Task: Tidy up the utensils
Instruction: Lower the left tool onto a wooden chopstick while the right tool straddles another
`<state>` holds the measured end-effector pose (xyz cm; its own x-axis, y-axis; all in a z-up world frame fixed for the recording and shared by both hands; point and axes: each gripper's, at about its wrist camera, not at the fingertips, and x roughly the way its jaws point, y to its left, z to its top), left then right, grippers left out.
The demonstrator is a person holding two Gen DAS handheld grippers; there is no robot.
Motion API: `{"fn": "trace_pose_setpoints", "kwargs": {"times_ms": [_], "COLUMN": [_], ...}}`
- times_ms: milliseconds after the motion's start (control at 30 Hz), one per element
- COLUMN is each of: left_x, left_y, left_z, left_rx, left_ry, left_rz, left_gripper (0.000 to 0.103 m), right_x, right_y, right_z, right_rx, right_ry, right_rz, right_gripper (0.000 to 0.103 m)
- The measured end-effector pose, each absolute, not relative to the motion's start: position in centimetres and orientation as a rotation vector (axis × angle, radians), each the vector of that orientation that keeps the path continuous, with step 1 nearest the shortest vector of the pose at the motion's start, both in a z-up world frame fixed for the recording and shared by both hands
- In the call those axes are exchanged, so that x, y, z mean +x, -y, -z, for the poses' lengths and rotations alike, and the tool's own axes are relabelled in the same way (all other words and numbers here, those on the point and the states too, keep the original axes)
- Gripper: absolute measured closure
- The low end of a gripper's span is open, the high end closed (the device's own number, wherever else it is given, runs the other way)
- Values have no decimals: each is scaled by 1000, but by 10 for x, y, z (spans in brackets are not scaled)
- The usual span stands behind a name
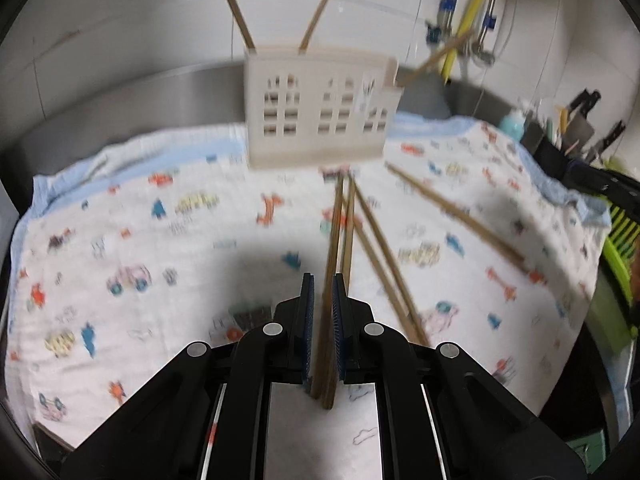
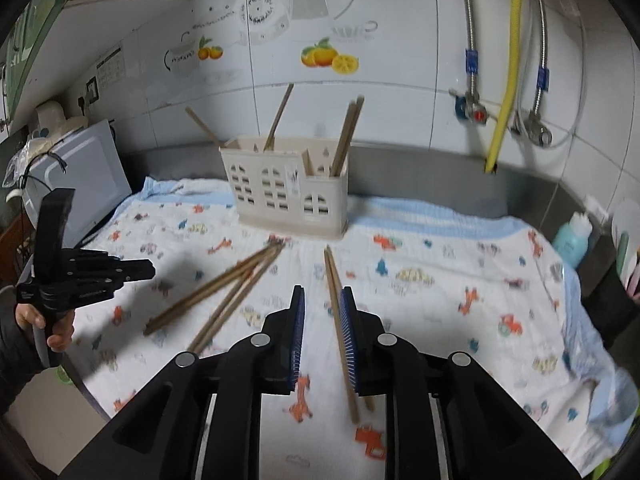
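Observation:
A beige utensil holder (image 1: 316, 108) (image 2: 286, 196) stands at the back of the patterned cloth (image 2: 440, 280), with several wooden chopsticks (image 2: 346, 136) upright in it. More chopsticks (image 2: 224, 296) lie fanned out on the cloth. My left gripper (image 1: 324, 292) (image 2: 150, 270) hovers over them, shut and empty. They show through its narrow gap (image 1: 332, 264). One pair of chopsticks (image 2: 338, 312) (image 1: 452, 216) lies apart to the right. My right gripper (image 2: 322, 300) is open above that pair, which runs along its right pad without being pinched.
A white appliance (image 2: 80, 176) stands left of the cloth. A teal bottle (image 2: 572, 240) and a knife block (image 1: 580, 128) are at the right. A green rack (image 1: 620, 240) lies beyond the cloth's right edge. Pipes and a yellow hose (image 2: 508, 68) hang on the tiled wall.

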<state>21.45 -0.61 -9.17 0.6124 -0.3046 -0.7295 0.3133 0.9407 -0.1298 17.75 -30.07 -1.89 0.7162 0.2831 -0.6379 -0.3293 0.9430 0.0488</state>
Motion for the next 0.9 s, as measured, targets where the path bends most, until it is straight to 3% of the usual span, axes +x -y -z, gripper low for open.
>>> {"fn": "trace_pose_setpoints", "kwargs": {"times_ms": [900], "left_x": [240], "left_y": [20], "left_z": [140], "left_rx": [43], "left_ry": [-941], "left_rz": [382], "left_gripper": [91], "right_x": [195], "right_y": [317], "right_z": [62], "right_rx": [-33], "right_ry": [-786], "right_rz": [-309], "right_gripper": [84]}}
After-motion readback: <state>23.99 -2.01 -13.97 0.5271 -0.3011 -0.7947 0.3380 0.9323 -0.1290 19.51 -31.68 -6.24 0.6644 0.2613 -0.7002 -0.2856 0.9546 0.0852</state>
